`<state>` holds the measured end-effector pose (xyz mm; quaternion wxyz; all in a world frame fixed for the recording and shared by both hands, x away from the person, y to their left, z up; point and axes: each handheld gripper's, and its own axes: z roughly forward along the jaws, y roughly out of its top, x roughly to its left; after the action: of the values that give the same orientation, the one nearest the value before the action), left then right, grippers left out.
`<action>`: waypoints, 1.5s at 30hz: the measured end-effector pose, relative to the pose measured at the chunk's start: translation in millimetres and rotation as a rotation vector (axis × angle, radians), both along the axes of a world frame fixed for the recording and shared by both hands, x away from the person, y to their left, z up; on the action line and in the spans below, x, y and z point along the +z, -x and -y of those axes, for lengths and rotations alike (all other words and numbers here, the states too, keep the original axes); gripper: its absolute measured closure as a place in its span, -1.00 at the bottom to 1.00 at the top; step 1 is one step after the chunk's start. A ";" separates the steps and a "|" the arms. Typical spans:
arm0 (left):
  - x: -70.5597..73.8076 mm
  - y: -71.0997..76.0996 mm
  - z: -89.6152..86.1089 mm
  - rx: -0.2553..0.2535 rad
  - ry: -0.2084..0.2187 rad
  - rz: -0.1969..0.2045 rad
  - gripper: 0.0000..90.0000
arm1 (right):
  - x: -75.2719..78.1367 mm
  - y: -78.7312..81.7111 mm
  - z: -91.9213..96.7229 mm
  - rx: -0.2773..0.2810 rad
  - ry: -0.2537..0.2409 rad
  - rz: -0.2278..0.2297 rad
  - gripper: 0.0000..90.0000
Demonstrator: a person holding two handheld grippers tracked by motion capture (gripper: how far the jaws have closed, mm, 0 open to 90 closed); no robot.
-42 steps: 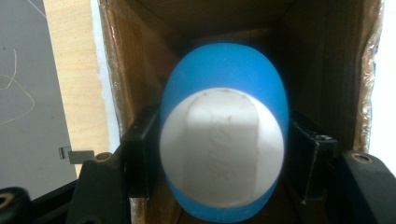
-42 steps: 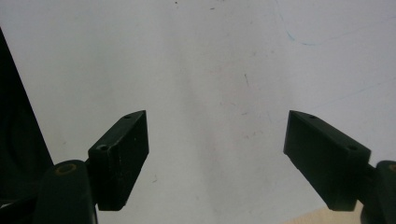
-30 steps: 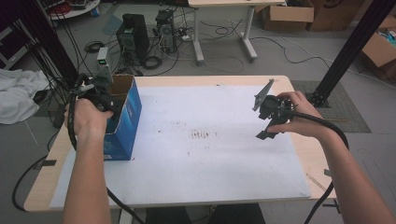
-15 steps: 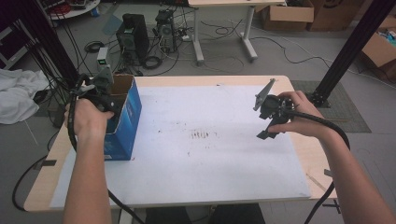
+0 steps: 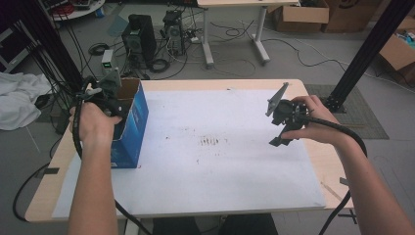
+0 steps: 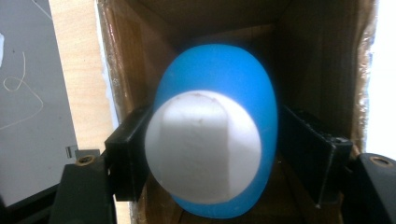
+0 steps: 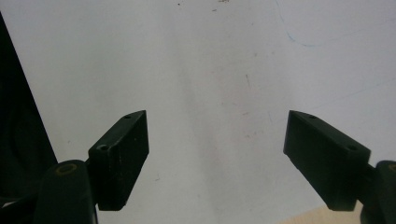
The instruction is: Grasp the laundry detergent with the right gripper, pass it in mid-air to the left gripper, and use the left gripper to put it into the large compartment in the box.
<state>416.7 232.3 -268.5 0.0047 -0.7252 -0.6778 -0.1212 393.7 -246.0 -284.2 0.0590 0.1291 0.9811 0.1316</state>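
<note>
A blue egg-shaped thing with a round white end (image 6: 212, 140) sits down inside an open blue cardboard box (image 5: 129, 132) at the table's left edge. My left gripper (image 5: 108, 93) reaches into the box's top. In the left gripper view its jaws have just been opening, and they stand on either side of the egg-shaped thing; a thin gap shows at the right pad (image 6: 308, 149). The box's brown inner walls (image 6: 130, 56) surround it. My right gripper (image 5: 274, 120) hovers over the right side of the table, open, with nothing between its fingers (image 7: 121, 154).
A white sheet (image 5: 210, 166) covers most of the wooden table, with faint brown marks at its middle. Cables trail from both grippers. Computer cases, cables and cardboard boxes stand on the floor beyond the far edge.
</note>
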 end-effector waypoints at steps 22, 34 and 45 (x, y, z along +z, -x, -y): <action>59.1 11.3 29.7 -0.166 -0.041 0.104 -0.63 | 1.5 1.8 0.8 -0.006 -0.008 -0.004 -0.52; 63.9 19.2 91.2 -0.410 0.070 0.147 -0.65 | 5.3 4.3 -5.0 -0.024 -0.050 -0.022 -0.56; 39.3 23.1 152.6 -0.632 0.156 0.142 -0.68 | 8.2 4.0 -8.2 -0.015 -0.067 -0.028 -0.58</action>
<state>393.6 79.7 -229.1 -0.1359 -0.8874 -0.4253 -0.1146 389.7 -237.8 -276.0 0.0420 0.1401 0.9759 0.1621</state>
